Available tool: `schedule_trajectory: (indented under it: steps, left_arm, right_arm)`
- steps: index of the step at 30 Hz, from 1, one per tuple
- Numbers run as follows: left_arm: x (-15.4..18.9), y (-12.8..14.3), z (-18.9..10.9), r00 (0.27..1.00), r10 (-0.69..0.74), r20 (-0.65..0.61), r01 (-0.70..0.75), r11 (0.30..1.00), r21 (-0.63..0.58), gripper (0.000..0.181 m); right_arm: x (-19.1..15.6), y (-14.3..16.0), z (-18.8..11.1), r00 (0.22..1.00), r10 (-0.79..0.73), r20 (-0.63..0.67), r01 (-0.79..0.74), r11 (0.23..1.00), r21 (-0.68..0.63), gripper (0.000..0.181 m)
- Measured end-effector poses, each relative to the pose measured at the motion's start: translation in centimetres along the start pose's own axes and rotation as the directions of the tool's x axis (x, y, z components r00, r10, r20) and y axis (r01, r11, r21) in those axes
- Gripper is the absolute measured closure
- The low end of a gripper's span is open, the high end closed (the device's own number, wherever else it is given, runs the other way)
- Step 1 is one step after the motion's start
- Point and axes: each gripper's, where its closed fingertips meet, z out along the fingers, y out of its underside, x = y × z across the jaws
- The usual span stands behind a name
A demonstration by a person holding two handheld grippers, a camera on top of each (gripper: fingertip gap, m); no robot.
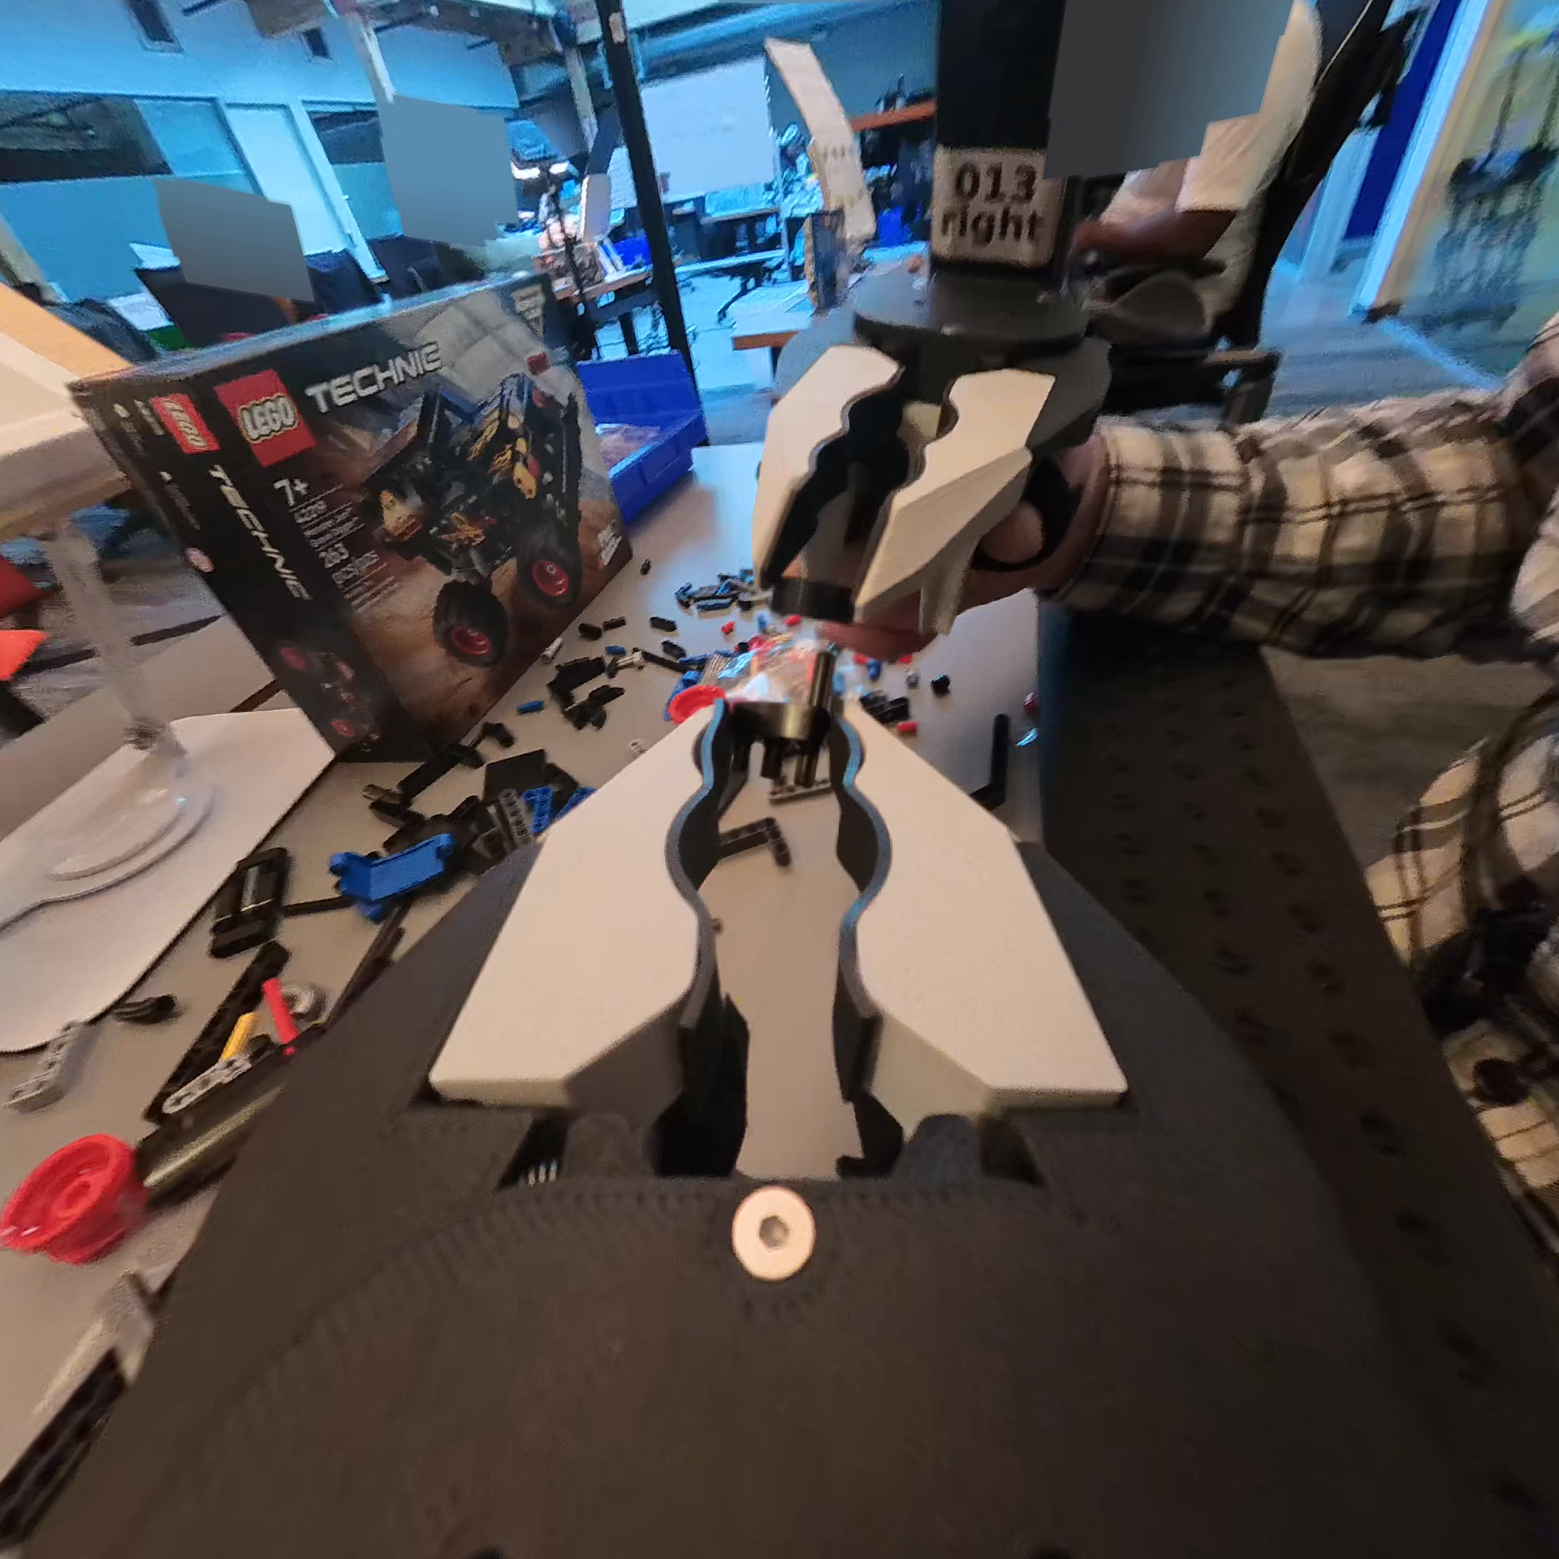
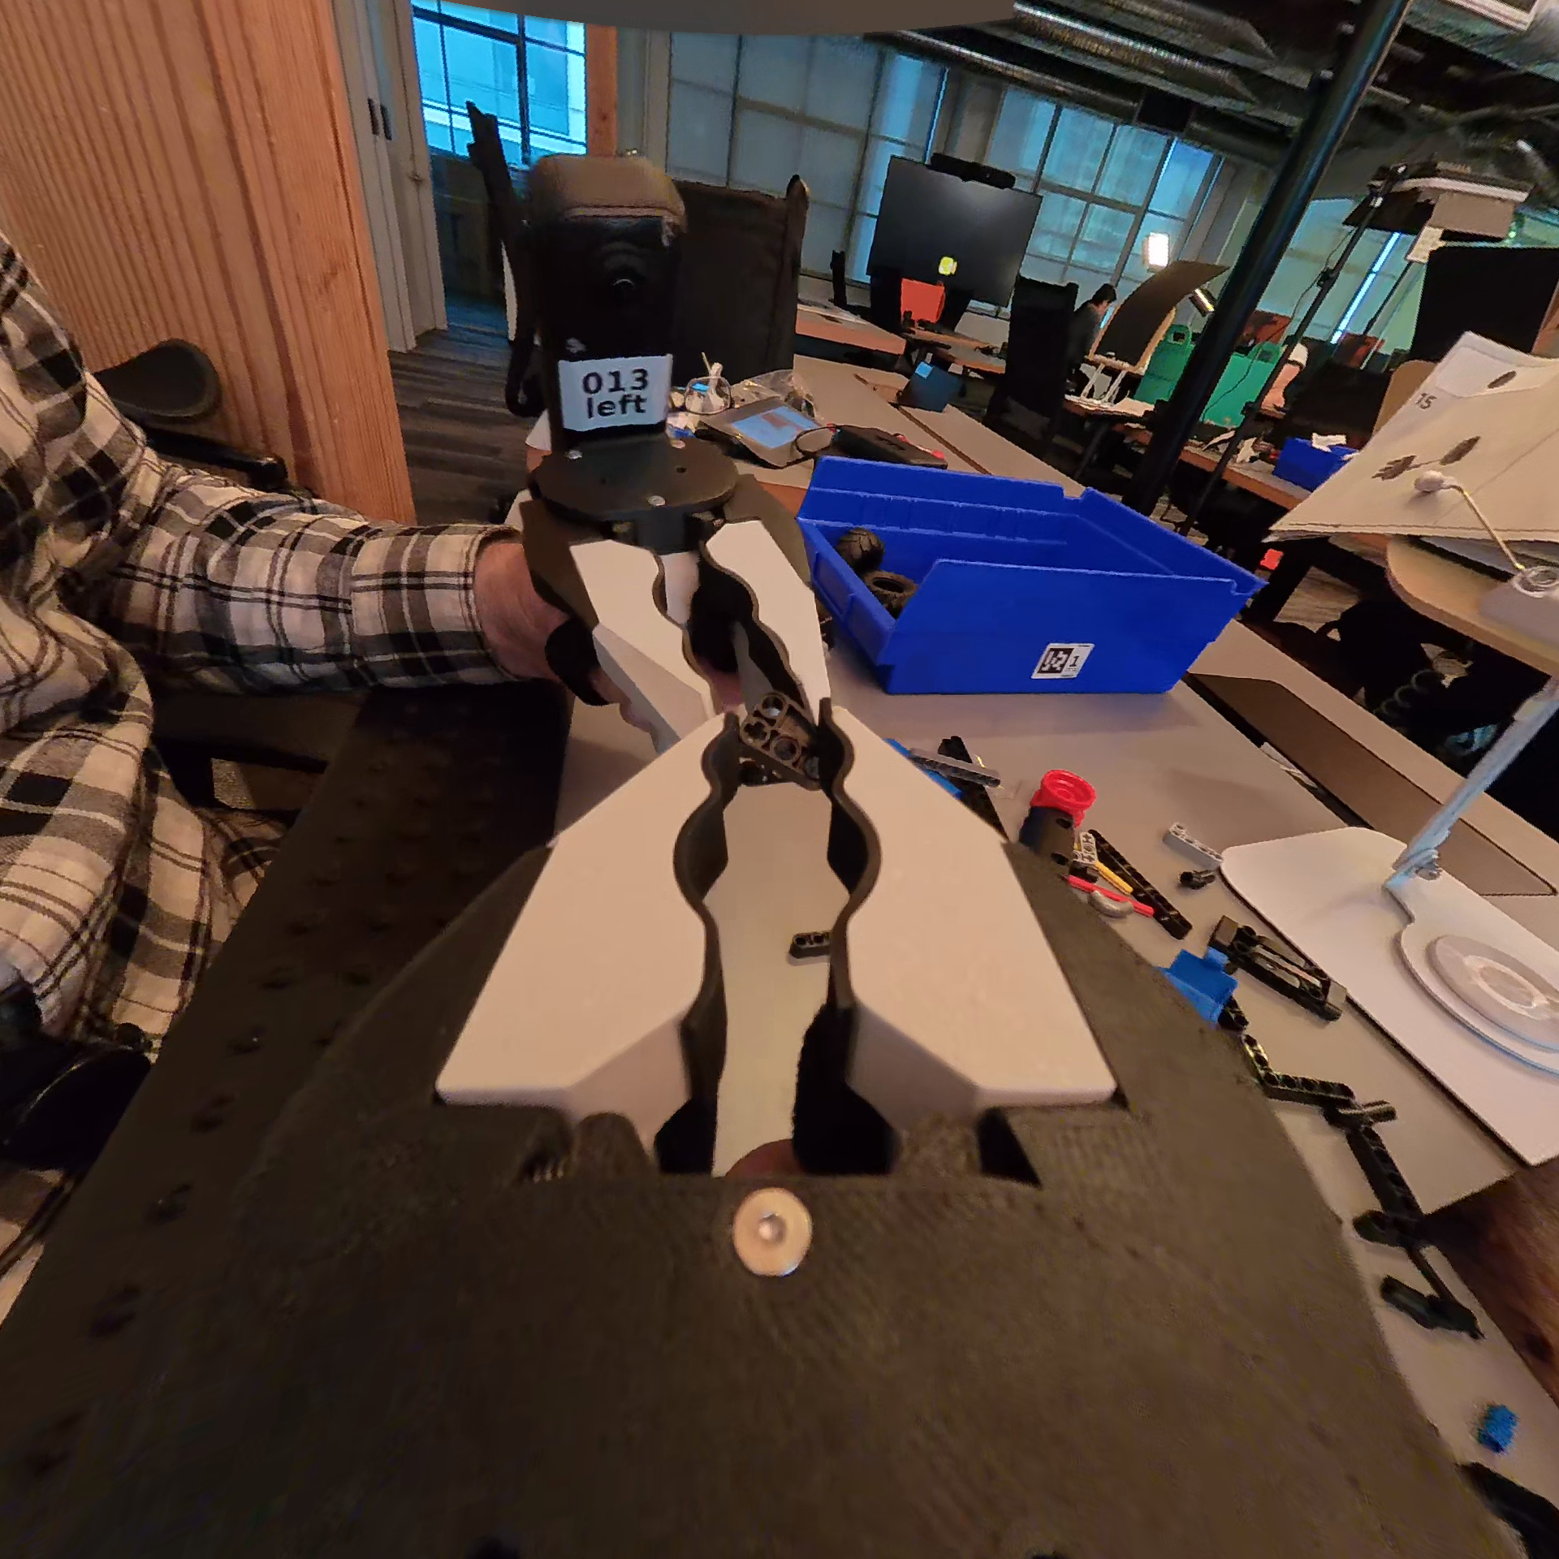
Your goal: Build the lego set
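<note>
Left wrist view: the left tool [image 1: 774, 742] is clenched at its tips on a small black lego assembly [image 1: 780, 734], held above the table [image 1: 844, 498]. Ahead and above, the right tool [image 1: 814, 590] points down, pinching a black piece. Loose parts [image 1: 590, 675] litter the table beyond.

Right wrist view: the right tool [image 2: 776, 734] grips a black holed connector [image 2: 772, 730] at its tips, touching the left tool [image 2: 734, 675] just ahead — a slight misalignment could pop either piece loose among the scattered beams [image 2: 1130, 886].

Glossy blue plastic bin [image 2: 1021, 590], glossy printed cardboard box [image 1: 363, 523], matt grey tabletop [image 2: 1139, 759], plaid cloth sleeve [image 1: 1291, 531]
</note>
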Motion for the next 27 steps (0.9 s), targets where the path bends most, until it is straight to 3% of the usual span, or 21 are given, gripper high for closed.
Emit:
schedule_trajectory:
  steps: [9, 16, 27]
  left_arm:
    - [1.1, -1.9, -1.4, 0.946, -0.23, -0.23, 0.262, 0.958, 0.119, 0.161]
    - [1.4, -1.8, -1.3, 0.918, -0.282, -0.279, 0.32, 0.942, 0.099, 0.161]
    - [1.1, -4.0, -1.8, 0.824, -0.409, -0.392, 0.504, 0.845, 0.177, 0.163]
  right_arm:
    - [-1.2, -1.3, 0.5, 0.997, 0.005, 0.074, -0.009, 0.999, 0.048, 0.165]
    - [-1.3, -1.6, 0.7, 0.997, -0.01, 0.078, 0.005, 0.998, 0.065, 0.165]
    - [-0.8, -3.7, 0.7, 0.999, 0.018, 0.034, -0.025, 0.978, 0.207, 0.165]
